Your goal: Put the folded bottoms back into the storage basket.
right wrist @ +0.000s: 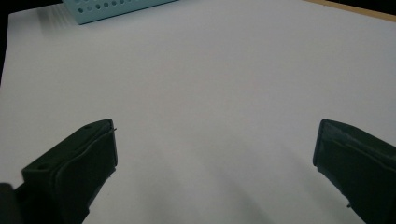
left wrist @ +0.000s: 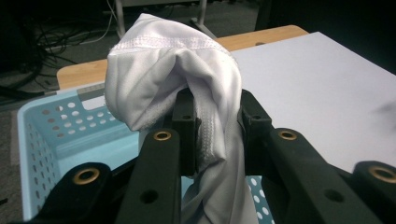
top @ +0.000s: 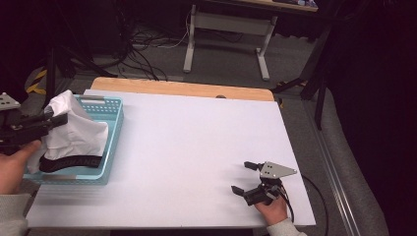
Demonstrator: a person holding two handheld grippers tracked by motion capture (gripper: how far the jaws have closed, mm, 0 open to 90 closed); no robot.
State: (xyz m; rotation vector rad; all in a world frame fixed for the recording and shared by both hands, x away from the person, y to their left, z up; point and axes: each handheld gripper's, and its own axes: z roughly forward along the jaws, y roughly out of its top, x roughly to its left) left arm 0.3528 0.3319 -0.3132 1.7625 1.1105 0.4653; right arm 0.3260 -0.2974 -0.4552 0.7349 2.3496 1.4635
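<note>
Bunching over the light blue basket [top: 112, 129] at the table's left edge, the white garment [left wrist: 187, 74] is pinched between the left gripper's [left wrist: 212, 119] jaws. The high view adds a black band [top: 74, 162] at its hem, inside the basket. The right gripper [top: 246, 178] rests wide open on the white table [right wrist: 210, 84], its own view confirming nothing between its jaws.

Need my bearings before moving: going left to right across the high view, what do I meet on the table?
Left tool clamped on the white cloth → light blue basket → bare white tabletop → right tool, open.
</note>
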